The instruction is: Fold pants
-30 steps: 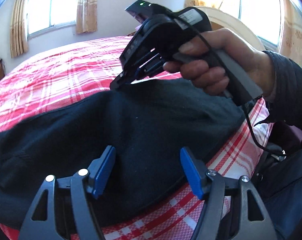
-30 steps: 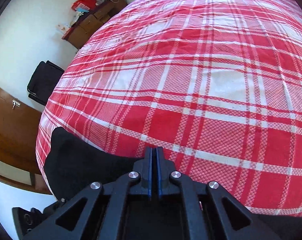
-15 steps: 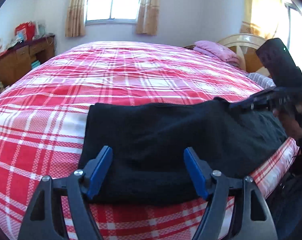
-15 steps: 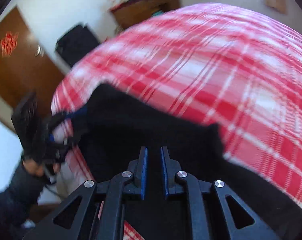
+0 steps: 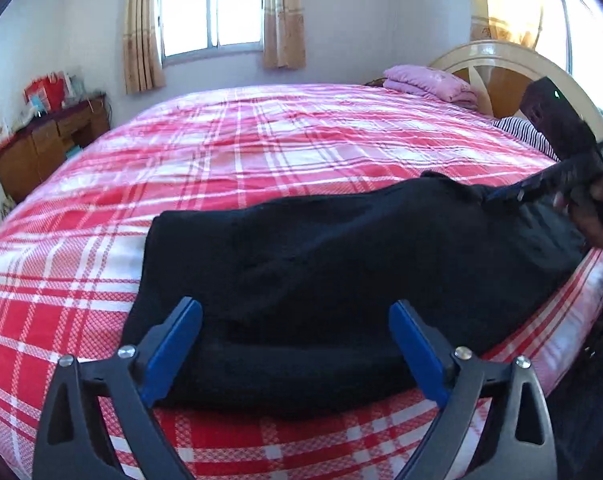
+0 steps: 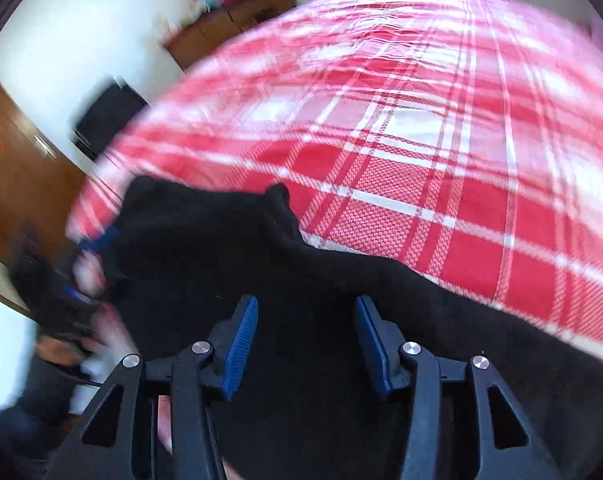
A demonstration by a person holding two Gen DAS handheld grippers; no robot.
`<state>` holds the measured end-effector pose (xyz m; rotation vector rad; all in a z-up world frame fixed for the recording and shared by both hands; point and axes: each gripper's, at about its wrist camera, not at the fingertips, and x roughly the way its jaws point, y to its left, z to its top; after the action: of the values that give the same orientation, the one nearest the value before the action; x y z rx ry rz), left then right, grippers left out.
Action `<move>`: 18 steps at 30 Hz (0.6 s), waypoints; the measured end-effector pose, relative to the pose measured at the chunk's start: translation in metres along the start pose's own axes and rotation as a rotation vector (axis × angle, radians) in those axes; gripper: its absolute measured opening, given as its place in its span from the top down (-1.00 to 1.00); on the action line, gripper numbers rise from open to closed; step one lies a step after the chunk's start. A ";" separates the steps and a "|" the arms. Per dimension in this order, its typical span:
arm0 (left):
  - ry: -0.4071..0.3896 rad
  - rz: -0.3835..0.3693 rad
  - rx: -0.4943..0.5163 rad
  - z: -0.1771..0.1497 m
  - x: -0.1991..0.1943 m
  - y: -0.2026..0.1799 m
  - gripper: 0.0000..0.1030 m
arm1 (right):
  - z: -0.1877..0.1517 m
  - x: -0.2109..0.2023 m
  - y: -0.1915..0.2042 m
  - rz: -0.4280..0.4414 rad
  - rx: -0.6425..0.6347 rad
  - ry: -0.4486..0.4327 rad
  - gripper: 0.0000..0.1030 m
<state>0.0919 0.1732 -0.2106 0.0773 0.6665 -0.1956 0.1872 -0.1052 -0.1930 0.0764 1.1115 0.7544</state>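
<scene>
Pink pillow (image 5: 427, 84) in left wrist view only

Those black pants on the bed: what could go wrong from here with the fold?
1. The black pants lie close to the bed's near edge; a tug might slide them off.
2. A small peak of cloth sticks up at the far edge, so the fold may end uneven.
3. Both tongs, left and right, are opening with no cloth pinched, so nothing pins the layers.

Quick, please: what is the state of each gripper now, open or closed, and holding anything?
Left gripper: jaws opening wide, holding nothing, above the black pants.
Right gripper: jaws opening, pants released.
</scene>
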 end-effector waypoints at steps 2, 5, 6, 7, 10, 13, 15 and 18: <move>0.003 -0.008 -0.003 0.005 -0.007 -0.004 -0.90 | -0.003 -0.017 -0.010 0.001 0.027 -0.043 -0.01; -0.033 -0.060 -0.037 0.011 -0.016 -0.007 -0.91 | -0.014 -0.041 -0.012 -0.042 -0.001 -0.084 -0.01; -0.037 -0.075 -0.034 0.012 -0.017 -0.011 -0.92 | -0.019 -0.047 -0.014 -0.052 -0.001 -0.083 -0.01; -0.031 -0.081 -0.025 0.012 -0.016 -0.015 -0.93 | -0.025 -0.054 -0.015 -0.066 -0.002 -0.085 -0.01; 0.013 -0.076 0.001 0.006 -0.005 -0.026 -0.93 | -0.048 -0.077 -0.025 -0.114 -0.007 -0.088 -0.02; 0.052 -0.066 0.015 0.000 0.004 -0.033 -0.93 | -0.075 -0.098 -0.039 -0.140 -0.008 -0.080 -0.04; 0.078 -0.043 0.040 -0.002 0.010 -0.037 -0.97 | -0.088 -0.092 -0.052 -0.185 0.008 -0.041 -0.09; 0.080 -0.032 0.050 -0.001 0.007 -0.044 -0.99 | -0.100 -0.097 -0.071 -0.161 0.038 -0.083 -0.09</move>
<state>0.0880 0.1296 -0.2167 0.1227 0.7434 -0.2405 0.1182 -0.2461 -0.1936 0.0493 1.0397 0.5811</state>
